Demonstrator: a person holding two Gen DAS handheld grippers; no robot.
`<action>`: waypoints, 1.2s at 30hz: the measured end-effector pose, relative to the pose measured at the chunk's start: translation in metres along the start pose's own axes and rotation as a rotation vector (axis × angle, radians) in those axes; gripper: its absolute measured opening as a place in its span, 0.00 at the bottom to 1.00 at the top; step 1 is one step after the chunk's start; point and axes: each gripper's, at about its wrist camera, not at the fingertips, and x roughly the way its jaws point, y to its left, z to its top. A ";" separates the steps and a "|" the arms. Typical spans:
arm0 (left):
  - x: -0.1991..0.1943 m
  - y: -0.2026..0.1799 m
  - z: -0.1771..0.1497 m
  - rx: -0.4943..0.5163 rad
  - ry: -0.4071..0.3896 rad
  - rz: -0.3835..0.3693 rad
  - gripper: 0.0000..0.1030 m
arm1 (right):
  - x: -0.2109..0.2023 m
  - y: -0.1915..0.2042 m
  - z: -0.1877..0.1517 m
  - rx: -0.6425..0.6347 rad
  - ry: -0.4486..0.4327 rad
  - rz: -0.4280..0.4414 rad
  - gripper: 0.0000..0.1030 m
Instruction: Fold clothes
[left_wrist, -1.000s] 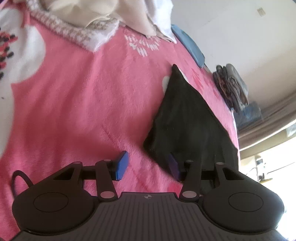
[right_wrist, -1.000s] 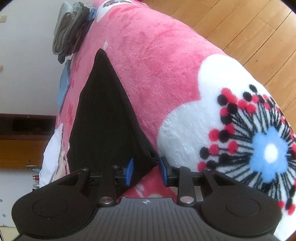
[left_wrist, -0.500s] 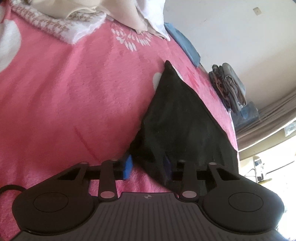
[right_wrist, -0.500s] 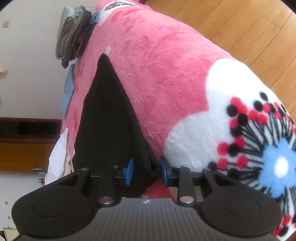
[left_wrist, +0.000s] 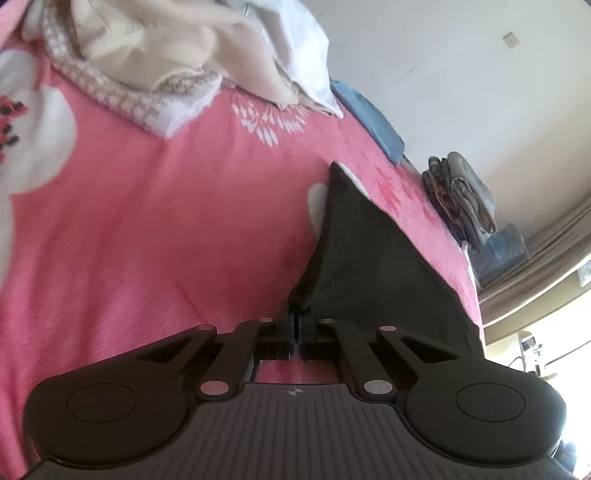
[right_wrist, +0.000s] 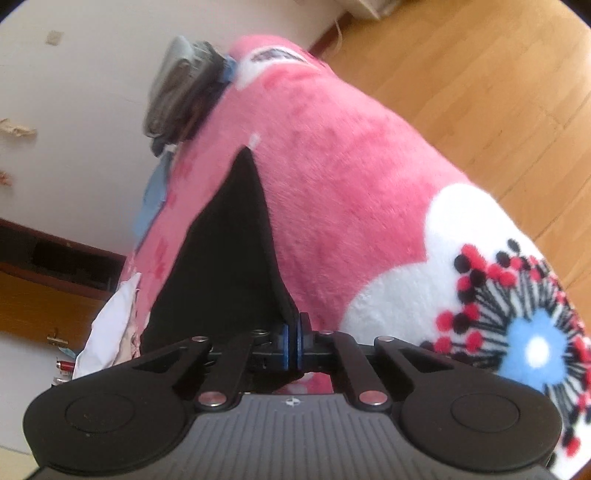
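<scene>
Both hand-held grippers pinching near corners of black cloth (left_wrist: 373, 266) | left (left_wrist: 297, 317) | right (right_wrist: 293, 325) | cloth on pink bed (left_wrist: 166, 229)

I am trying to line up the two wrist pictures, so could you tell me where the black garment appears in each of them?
Left wrist view: the black garment fills the centre right, its near corner pinched in the left gripper.
Right wrist view: the black garment stands centre left, its near corner pinched in the right gripper.
Shared landmark: the stack of folded grey clothes beyond the garment's far tip.
</scene>
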 end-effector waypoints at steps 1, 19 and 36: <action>-0.006 0.000 -0.001 0.002 -0.003 0.003 0.00 | -0.006 0.001 -0.002 -0.001 -0.003 -0.002 0.03; -0.052 0.026 -0.071 0.358 0.203 0.166 0.11 | -0.071 -0.060 -0.103 -0.013 0.227 -0.194 0.06; -0.055 -0.046 -0.030 0.662 0.065 0.141 0.28 | -0.047 0.102 -0.176 -1.131 0.192 -0.093 0.25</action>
